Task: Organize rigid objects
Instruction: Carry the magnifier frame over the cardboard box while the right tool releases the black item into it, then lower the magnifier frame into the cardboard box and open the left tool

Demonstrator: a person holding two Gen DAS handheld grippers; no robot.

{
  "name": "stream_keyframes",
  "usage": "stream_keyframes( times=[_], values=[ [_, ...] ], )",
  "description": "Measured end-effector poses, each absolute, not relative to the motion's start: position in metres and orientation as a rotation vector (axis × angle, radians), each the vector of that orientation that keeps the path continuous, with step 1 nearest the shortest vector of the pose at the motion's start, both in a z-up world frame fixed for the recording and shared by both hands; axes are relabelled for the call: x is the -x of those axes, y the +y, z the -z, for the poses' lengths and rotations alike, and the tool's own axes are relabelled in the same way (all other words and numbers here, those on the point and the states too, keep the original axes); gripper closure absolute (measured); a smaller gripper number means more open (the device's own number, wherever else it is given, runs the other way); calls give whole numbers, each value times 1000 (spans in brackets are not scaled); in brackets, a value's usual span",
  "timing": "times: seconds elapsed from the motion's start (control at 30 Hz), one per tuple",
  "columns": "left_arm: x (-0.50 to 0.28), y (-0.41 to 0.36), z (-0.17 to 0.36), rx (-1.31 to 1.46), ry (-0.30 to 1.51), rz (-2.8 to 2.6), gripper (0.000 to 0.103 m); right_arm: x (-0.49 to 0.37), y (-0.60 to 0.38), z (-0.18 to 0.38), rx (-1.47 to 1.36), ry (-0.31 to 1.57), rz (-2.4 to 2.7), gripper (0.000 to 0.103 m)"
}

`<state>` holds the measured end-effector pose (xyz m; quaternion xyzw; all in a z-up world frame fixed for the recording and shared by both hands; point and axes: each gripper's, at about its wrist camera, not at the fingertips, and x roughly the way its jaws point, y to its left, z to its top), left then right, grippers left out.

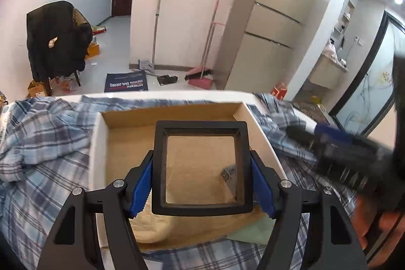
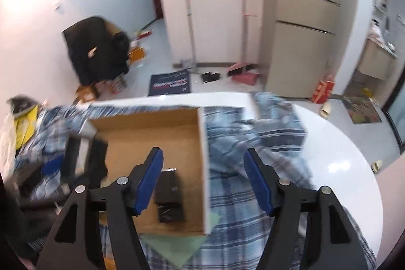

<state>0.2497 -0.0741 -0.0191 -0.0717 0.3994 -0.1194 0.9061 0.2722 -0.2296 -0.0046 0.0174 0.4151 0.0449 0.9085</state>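
My left gripper (image 1: 201, 185) is shut on a black square frame with a clear middle (image 1: 158, 168) and holds it over the open cardboard box (image 1: 174, 117). A small dark object (image 1: 227, 172) shows through the frame on the box floor. In the right wrist view the box (image 2: 200, 138) lies ahead and left, with a black rectangular object (image 2: 169, 190) inside. My right gripper (image 2: 203, 180) is open and empty above the box's right wall. It also shows blurred at the right of the left wrist view (image 1: 341, 151). The left gripper and frame appear blurred at the box's left side (image 2: 86, 161).
The box rests on a blue plaid cloth (image 1: 45, 143) over a white round table (image 2: 341, 143). A pale green sheet (image 2: 174, 247) lies under the box's near corner. A cream bundle (image 1: 152, 227) lies in the box. Beyond are a chair with dark coats (image 1: 58, 42), brooms and a fridge (image 1: 278, 24).
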Motion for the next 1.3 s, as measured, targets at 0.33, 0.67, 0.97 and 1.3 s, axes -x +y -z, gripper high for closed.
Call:
stream_keyframes(
  times=[0.33, 0.67, 0.97, 1.3],
  values=[
    [-258, -95, 52, 144, 935, 289, 31, -279, -249, 4, -113, 875, -98, 38],
    [-260, -101, 60, 83, 931, 250, 31, -278, -243, 7, -105, 877, -104, 38],
    [-259, -110, 62, 13, 929, 231, 15, -273, -241, -1, -98, 854, -133, 38],
    [-237, -75, -4, 118, 684, 206, 15, -257, -238, -25, -105, 777, -127, 38]
  ],
)
